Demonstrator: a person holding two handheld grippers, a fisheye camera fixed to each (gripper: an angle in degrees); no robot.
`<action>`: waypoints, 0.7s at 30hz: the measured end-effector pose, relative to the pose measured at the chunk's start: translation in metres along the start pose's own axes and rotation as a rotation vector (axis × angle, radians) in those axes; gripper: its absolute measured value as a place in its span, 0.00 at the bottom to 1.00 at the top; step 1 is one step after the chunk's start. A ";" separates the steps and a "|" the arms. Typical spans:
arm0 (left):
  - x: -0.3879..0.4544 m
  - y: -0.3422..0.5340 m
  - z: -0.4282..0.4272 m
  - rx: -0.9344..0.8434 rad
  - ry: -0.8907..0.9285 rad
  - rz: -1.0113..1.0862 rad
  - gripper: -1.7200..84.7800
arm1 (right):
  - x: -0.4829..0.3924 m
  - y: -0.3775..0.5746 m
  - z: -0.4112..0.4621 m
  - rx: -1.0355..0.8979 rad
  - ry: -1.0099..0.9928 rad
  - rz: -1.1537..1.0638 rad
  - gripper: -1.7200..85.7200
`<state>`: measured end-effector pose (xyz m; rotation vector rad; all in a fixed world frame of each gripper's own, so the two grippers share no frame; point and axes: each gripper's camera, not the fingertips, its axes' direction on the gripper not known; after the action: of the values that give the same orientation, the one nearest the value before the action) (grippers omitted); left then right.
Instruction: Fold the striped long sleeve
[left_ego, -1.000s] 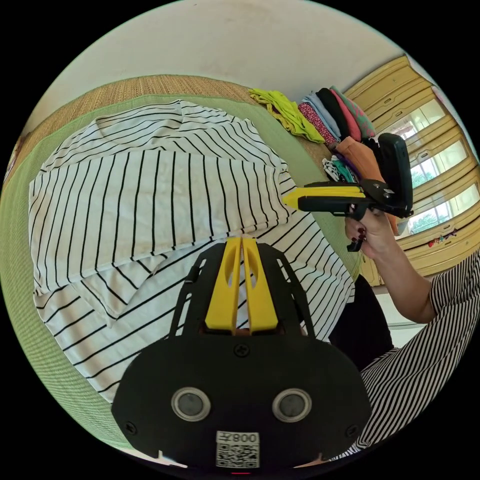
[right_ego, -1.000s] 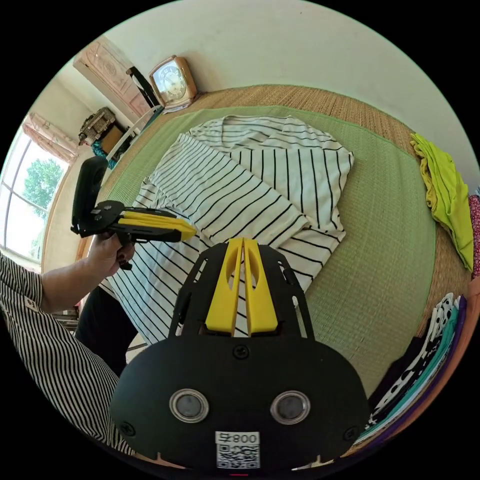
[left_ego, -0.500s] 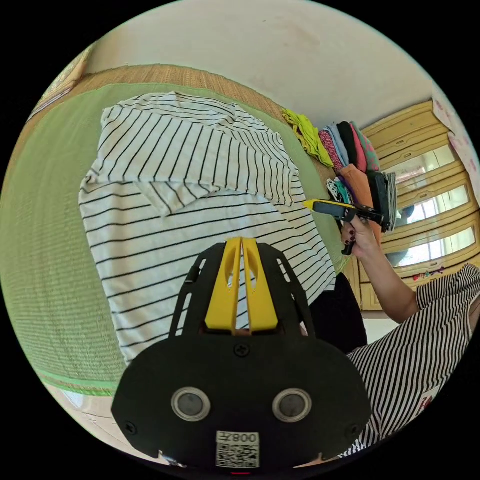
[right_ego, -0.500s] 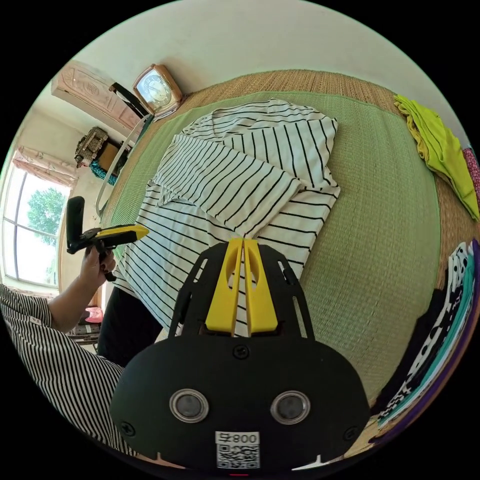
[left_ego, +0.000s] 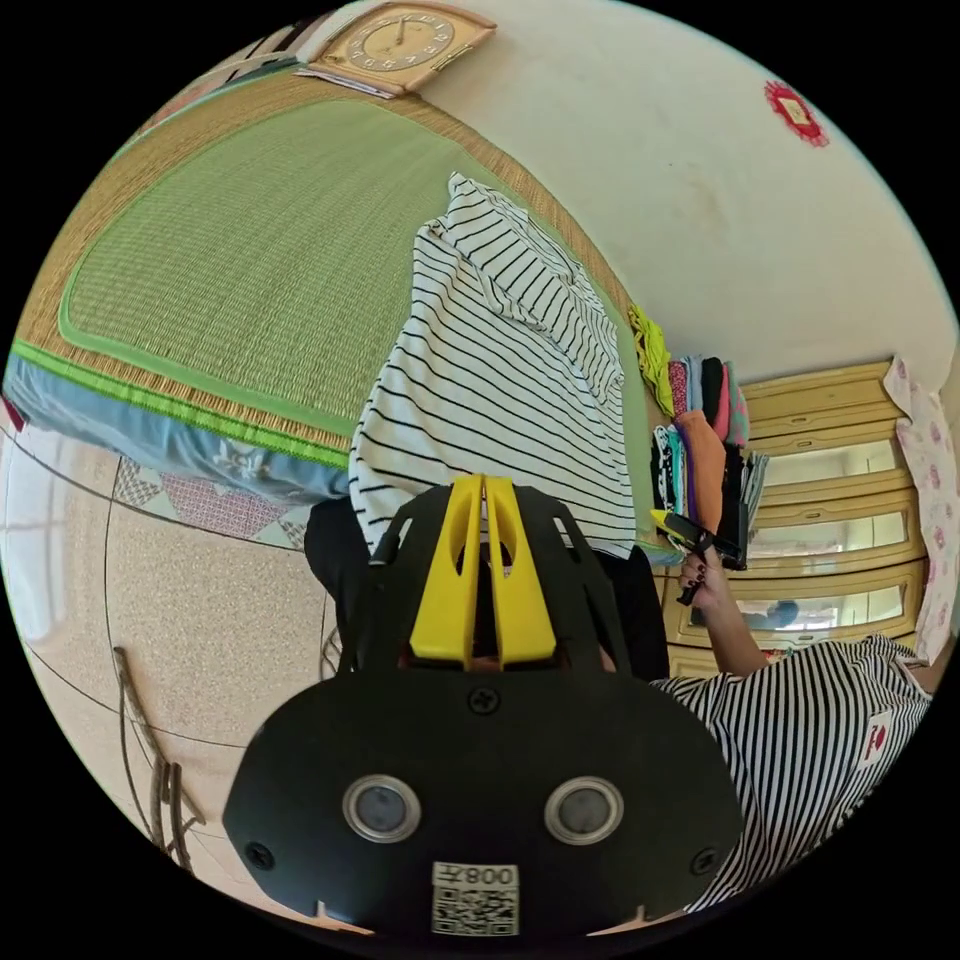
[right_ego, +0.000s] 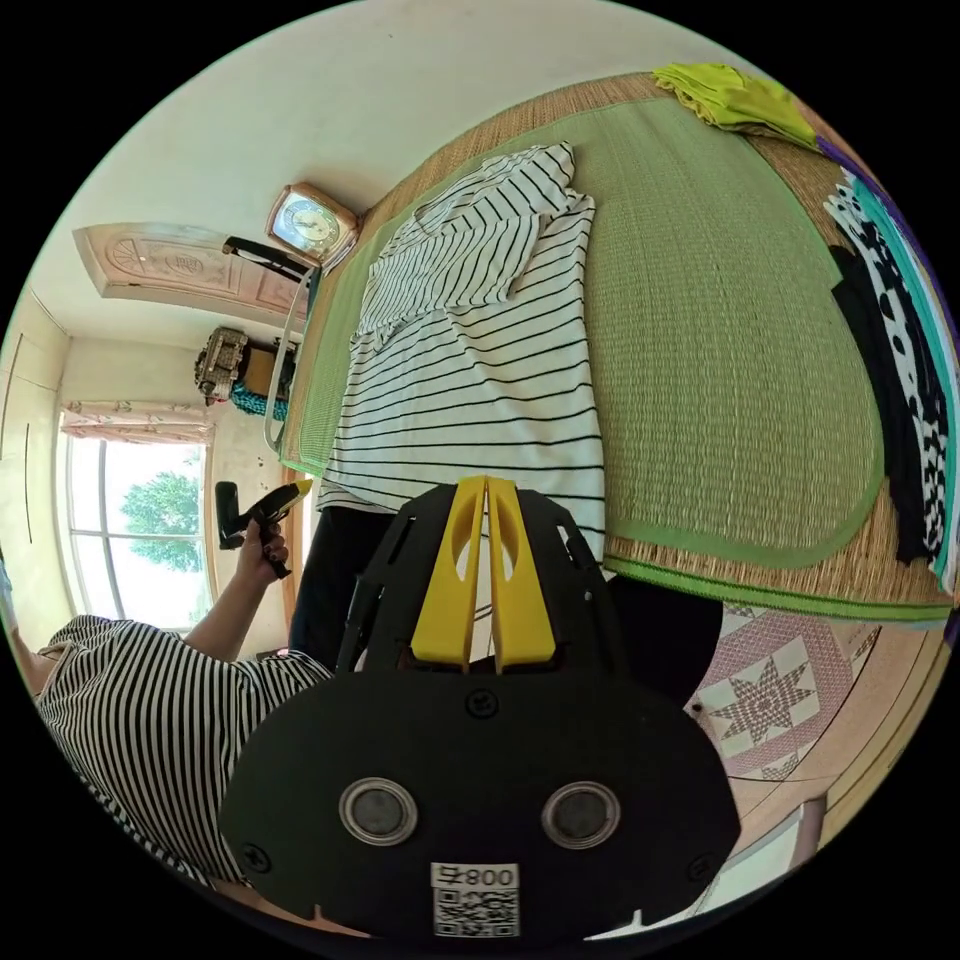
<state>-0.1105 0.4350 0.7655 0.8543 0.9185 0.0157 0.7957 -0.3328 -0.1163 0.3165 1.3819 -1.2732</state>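
A green woven mat (right_ego: 740, 330) covers the bed; the striped long sleeve (left_ego: 500, 400) lies beyond both narrow, empty-jawed grippers. The left gripper (left_ego: 483, 490) and right gripper (right_ego: 487, 492) should each pinch a hem corner squarely.

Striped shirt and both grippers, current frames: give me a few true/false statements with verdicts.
1. The striped shirt lies on the green mat. True.
2. The left gripper has its jaws clamped on the shirt's hem. False: its jaws are shut on nothing.
3. The right gripper has its jaws wide open. False: they are shut together.
4. A clock stands beyond the mat by the wall. True.
5. The shirt's hem hangs over the mat's near edge. True.
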 end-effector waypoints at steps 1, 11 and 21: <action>-0.005 0.011 -0.011 0.023 0.026 -0.024 0.03 | 0.003 0.006 -0.001 0.003 0.000 0.008 0.02; -0.038 0.071 -0.085 0.099 0.088 -0.118 0.09 | 0.046 0.089 -0.013 0.069 -0.079 0.100 0.02; -0.069 0.061 -0.117 0.060 0.037 -0.201 0.13 | 0.070 0.129 -0.002 0.100 -0.155 0.149 0.02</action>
<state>-0.2156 0.5270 0.8165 0.8164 1.0404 -0.1715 0.8763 -0.3169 -0.2377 0.3746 1.1446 -1.2196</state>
